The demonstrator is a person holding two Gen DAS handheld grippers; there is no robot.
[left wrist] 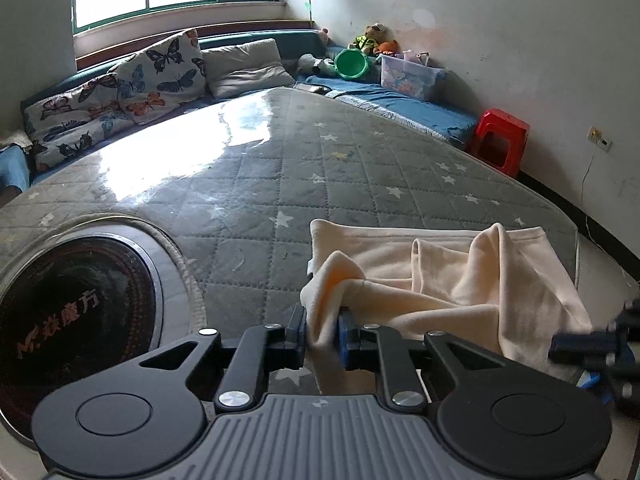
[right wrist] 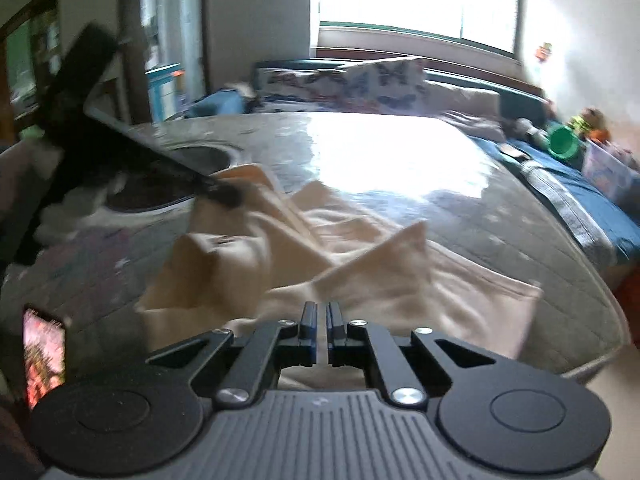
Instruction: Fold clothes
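A cream garment (left wrist: pixel 460 276) lies crumpled on the near right part of a grey quilted mattress with stars (left wrist: pixel 280 168). My left gripper (left wrist: pixel 322 330) is shut on a bunched edge of the garment and lifts it slightly. In the right wrist view the garment (right wrist: pixel 340 248) spreads in front of my right gripper (right wrist: pixel 322 320), whose jaws are nearly closed just above the cloth; whether cloth is pinched between them is unclear. The left gripper (right wrist: pixel 224 194) shows there, blurred, holding the garment's far left corner. The right gripper appears blurred at the left wrist view's right edge (left wrist: pixel 592 344).
A round black cooktop (left wrist: pixel 76 312) is set in the mattress surface at near left. Butterfly pillows (left wrist: pixel 120 88) and a grey pillow line the far side. A green bucket (left wrist: pixel 351 63), a plastic box, toys and a red stool (left wrist: pixel 500 136) stand at the right. A lit phone (right wrist: pixel 44 356) is near left.
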